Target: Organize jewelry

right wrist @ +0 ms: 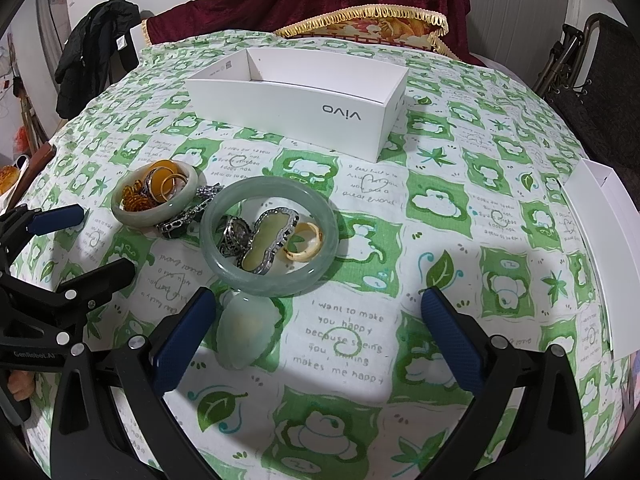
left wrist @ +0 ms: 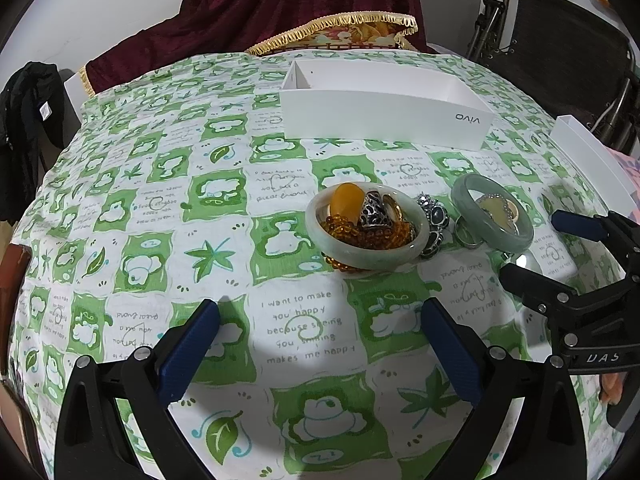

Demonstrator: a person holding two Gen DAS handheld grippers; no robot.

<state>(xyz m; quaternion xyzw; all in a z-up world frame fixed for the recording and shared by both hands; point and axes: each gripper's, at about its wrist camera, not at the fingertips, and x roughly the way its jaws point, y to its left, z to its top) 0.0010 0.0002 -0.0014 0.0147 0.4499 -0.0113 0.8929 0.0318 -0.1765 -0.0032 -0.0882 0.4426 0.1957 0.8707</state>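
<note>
While the white box (right wrist: pixel 296 116) is sitting empty, both grippers' jaws are hanging released, jewelry (right wrist: pixel 264 240) lying unsorted on the worktop (right wrist: pixel 440 184).

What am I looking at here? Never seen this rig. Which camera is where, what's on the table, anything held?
No robot: a person holds two hand grippers, each with a fisheye camera looking along its fingers. One picture is from the left gripper, the other from the right gripper; each also shows the other at its edge. Both are open and hold nothing. On the green patterned tablecloth lie two jade bangles with rings, beads and pendants inside and beside them, a pale jade pendant, and an open white vivo box.
</note>
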